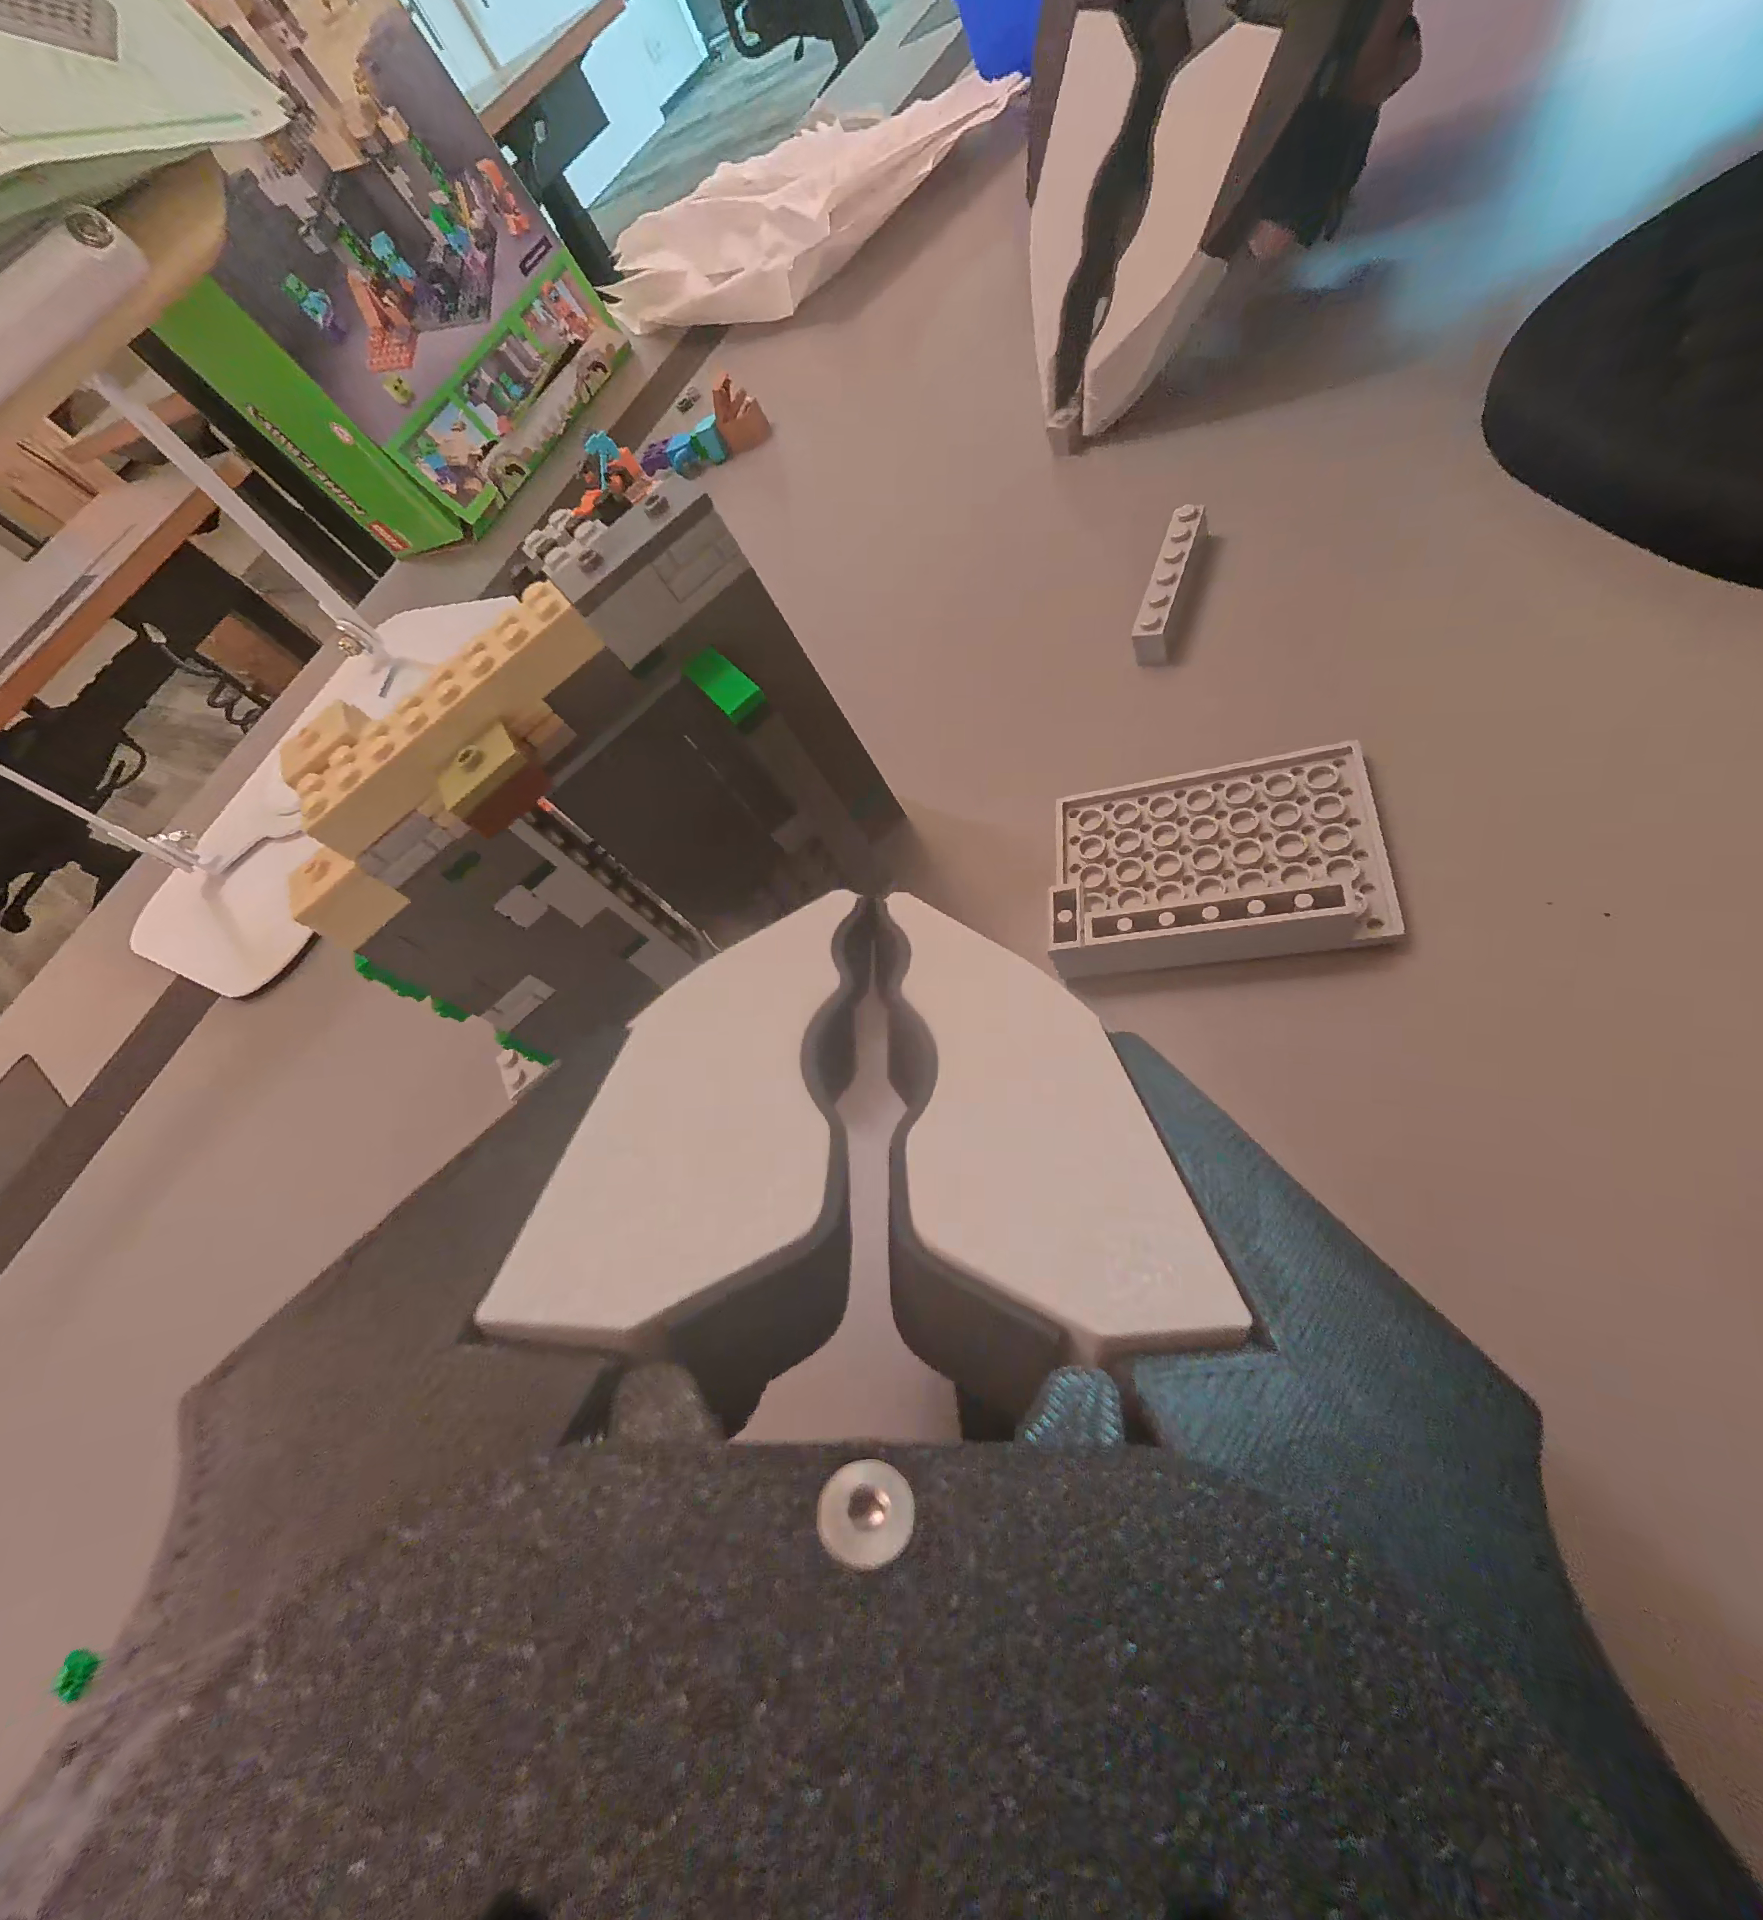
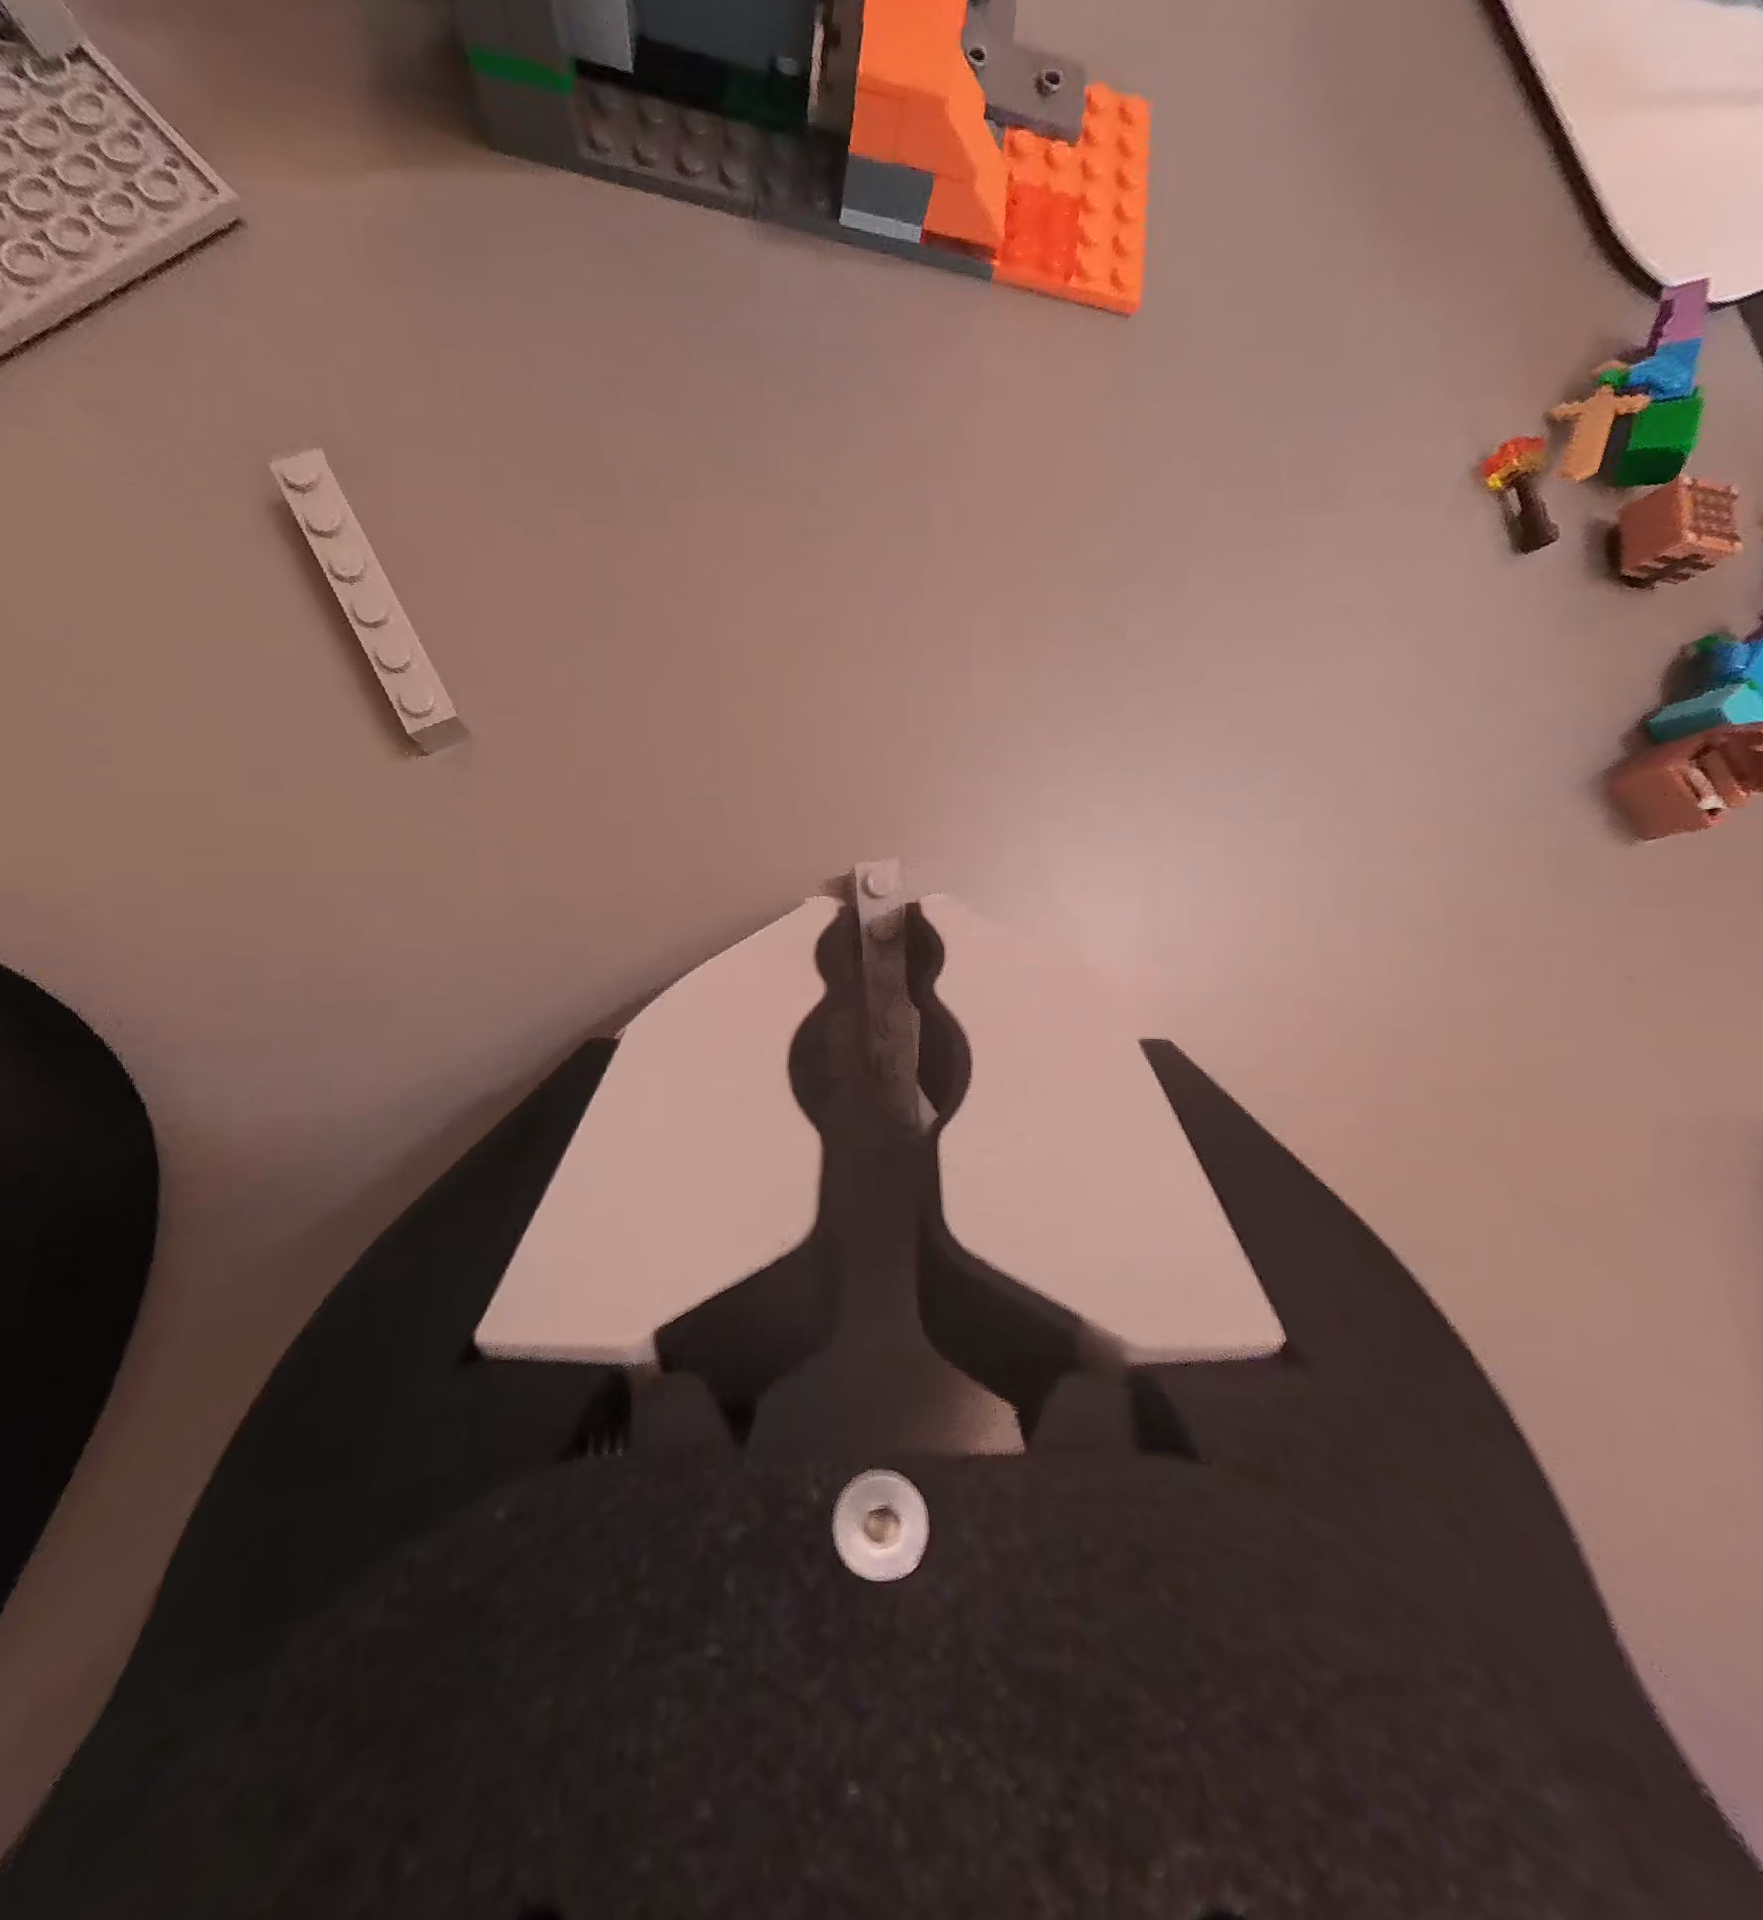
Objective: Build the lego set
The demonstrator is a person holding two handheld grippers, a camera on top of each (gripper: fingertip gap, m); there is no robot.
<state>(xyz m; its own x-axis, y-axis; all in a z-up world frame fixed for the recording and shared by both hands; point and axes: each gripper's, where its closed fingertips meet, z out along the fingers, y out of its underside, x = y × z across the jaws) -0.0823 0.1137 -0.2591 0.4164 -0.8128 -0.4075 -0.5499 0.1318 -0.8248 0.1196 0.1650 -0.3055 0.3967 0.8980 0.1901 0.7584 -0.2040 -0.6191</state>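
Between the pale fingers of the right gripper (image 2: 882, 904) sits a narrow grey studded plate (image 2: 879, 894), lying lengthwise along the jaw channel with one stud poking out past the tips at 12 o'clock. The jaws are nearly together and clamp on the plate's long edges, so this claw grips the piece above the grey table (image 2: 1064, 644). A second, longer grey studded strip (image 2: 368, 597) lies flat on the table at about 10 o'clock from those tips, well apart from them. Farther off at 12 o'clock stands a grey and orange brick building (image 2: 856, 135), and at 2 to 3 o'clock lies a scatter of small coloured brick figures (image 2: 1687, 582).

The left gripper (image 1: 869, 906) has its jaws fully closed, the fingertips meeting with nothing visible between them. Its tips hang just beside the dark lower corner of a tall grey brick tower (image 1: 586, 790) topped with tan bricks, which fills the 10 to 11 o'clock side; whether they touch it cannot be told. At 2 o'clock, near the tips, a large grey plate lies upside down (image 1: 1225, 857) on the table. In this view the right gripper shows far off at 1 o'clock.
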